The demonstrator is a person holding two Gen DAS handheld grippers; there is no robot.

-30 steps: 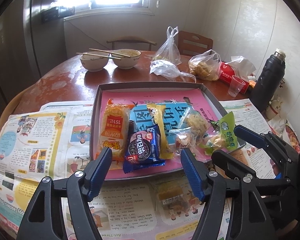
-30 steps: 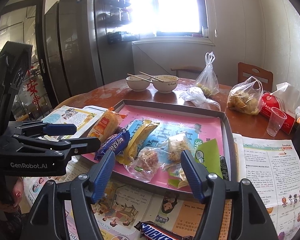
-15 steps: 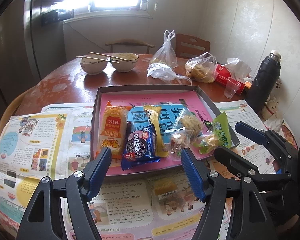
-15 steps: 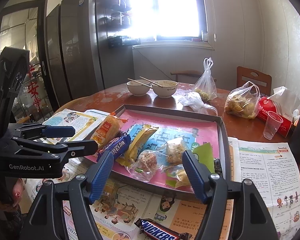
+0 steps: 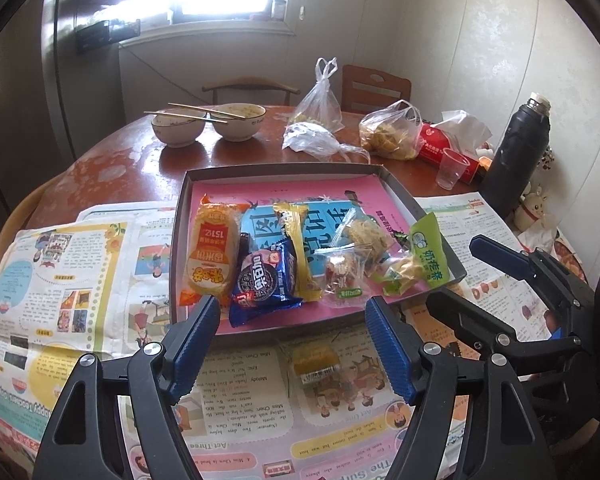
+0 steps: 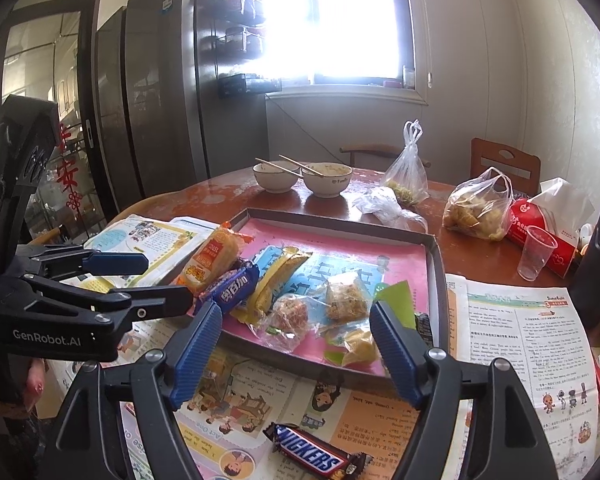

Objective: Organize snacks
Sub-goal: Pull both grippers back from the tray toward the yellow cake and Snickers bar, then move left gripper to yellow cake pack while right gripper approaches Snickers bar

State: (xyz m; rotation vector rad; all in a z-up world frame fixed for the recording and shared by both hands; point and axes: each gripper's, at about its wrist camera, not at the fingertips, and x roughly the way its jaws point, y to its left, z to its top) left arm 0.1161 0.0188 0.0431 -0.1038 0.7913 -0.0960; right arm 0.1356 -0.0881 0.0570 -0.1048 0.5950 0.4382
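Both tools hang above the newspaper (image 5: 240, 396) at the near edge of the table, each spread wide and carrying nothing: the left gripper (image 5: 292, 344) sits in front of the tray's near edge, and the right gripper (image 6: 296, 348) is just beside it toward the tray's right near corner. The tray (image 5: 400, 186) already holds a row of 6 or so packets along its near side, from the orange cake pack (image 5: 212, 252) at the left edge to the green-labelled bag (image 5: 428, 252) at the right. 2 snacks are outside it on the newspaper: a small yellow wrapped snack (image 5: 316, 360) just short of the tray's near edge, and a Snickers bar (image 6: 316, 454) nearer the table's front edge. The step in hand is probably picking up 1 of these. For the small yellow snack, the left tool should come down straight over it, with the fingers straddling its short sides, and close gently, since the wrapper looks thin and slippery. Press too low and the paper underneath may get pinched. Lift clear of the tray wall before moving in, and set it down in the bare pink area behind the row.
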